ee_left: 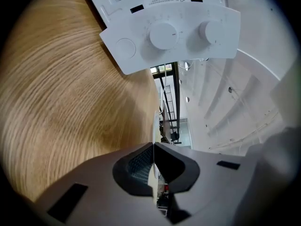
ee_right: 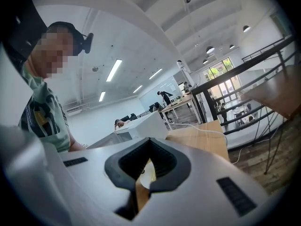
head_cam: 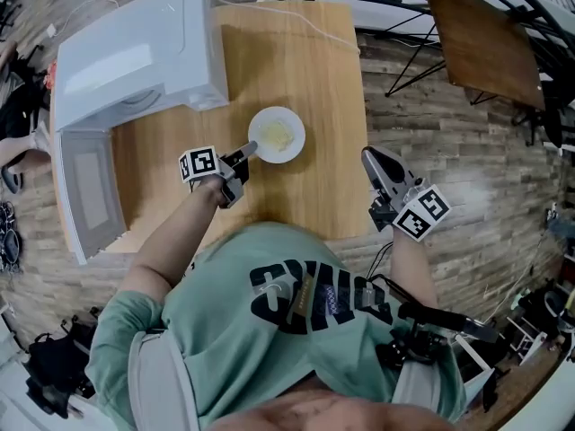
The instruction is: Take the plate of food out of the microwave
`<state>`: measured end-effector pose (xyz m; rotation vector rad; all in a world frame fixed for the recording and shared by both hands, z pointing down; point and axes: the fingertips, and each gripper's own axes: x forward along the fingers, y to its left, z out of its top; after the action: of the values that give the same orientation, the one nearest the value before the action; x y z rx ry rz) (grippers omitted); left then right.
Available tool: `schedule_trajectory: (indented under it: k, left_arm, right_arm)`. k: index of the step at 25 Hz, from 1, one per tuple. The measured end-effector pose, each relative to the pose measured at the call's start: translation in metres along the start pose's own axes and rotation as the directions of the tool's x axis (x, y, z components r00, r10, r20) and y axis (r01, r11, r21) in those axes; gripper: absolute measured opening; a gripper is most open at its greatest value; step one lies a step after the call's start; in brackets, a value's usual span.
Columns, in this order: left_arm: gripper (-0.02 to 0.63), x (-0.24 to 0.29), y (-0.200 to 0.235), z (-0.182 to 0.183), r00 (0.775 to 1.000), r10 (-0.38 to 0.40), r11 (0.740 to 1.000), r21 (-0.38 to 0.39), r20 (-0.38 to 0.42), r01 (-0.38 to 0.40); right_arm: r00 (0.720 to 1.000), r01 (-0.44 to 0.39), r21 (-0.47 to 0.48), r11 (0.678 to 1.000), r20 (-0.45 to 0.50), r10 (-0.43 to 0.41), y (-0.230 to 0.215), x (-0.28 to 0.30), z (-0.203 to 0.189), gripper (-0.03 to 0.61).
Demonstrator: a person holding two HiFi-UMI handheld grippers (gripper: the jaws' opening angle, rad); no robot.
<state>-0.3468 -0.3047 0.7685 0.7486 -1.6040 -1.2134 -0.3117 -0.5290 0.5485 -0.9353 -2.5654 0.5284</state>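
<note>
plate of food (head_cam: 277, 135) at mid-worktop (head_cam: 296, 52), outside the open microwave (head_cam: 135, 52). left tool (head_cam: 252, 148) closed tight on the plate's rim; right tool (head_cam: 370, 157) closed, empty, beyond the worktop's edge. keep the plate level; release only once it sits flat.

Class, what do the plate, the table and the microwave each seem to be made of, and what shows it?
Plate: probably glazed ceramic, perhaps plastic; white, smooth, thin rim.
Table: wood or wood veneer, matt; light grain lines show.
Microwave: white casing, likely painted metal or plastic; smooth, even surface.
</note>
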Motion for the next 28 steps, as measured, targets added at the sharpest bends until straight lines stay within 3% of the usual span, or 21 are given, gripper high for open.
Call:
schedule_trajectory:
  k: [7,11,15,20,23,28]
  left_arm:
    - [0.011,0.017,0.024,-0.003,0.997,0.068,0.998,0.003,-0.021,-0.068]
    - [0.011,0.021,0.035,0.0,0.992,0.121,0.992,0.044,-0.021,-0.12]
    - [0.018,0.024,0.049,-0.003,0.964,0.263,0.959,0.122,-0.036,-0.257]
    - [0.031,0.027,0.052,-0.005,0.919,0.391,0.906,0.197,-0.048,-0.375]
    - [0.043,0.028,0.051,-0.006,0.882,0.471,0.848,0.297,-0.039,-0.439]
    - [0.093,0.032,0.051,-0.01,0.791,0.612,0.682,0.504,0.003,-0.53]
  right_arm:
    - [1.0,0.03,0.02,0.999,-0.006,-0.03,-0.016,-0.016,-0.007,0.006]
    - [0.999,0.032,0.029,0.999,-0.005,-0.032,-0.023,-0.019,-0.009,0.006]
    - [1.0,0.026,0.036,0.999,-0.003,-0.026,-0.026,-0.021,-0.01,0.006]
    - [1.0,0.008,0.041,0.999,0.003,-0.009,-0.031,-0.018,-0.01,0.006]
    - [1.0,-0.005,0.043,0.999,0.003,0.005,-0.034,-0.018,-0.009,0.006]
    - [1.0,-0.02,0.041,0.999,0.008,0.02,-0.039,-0.021,-0.005,0.006]
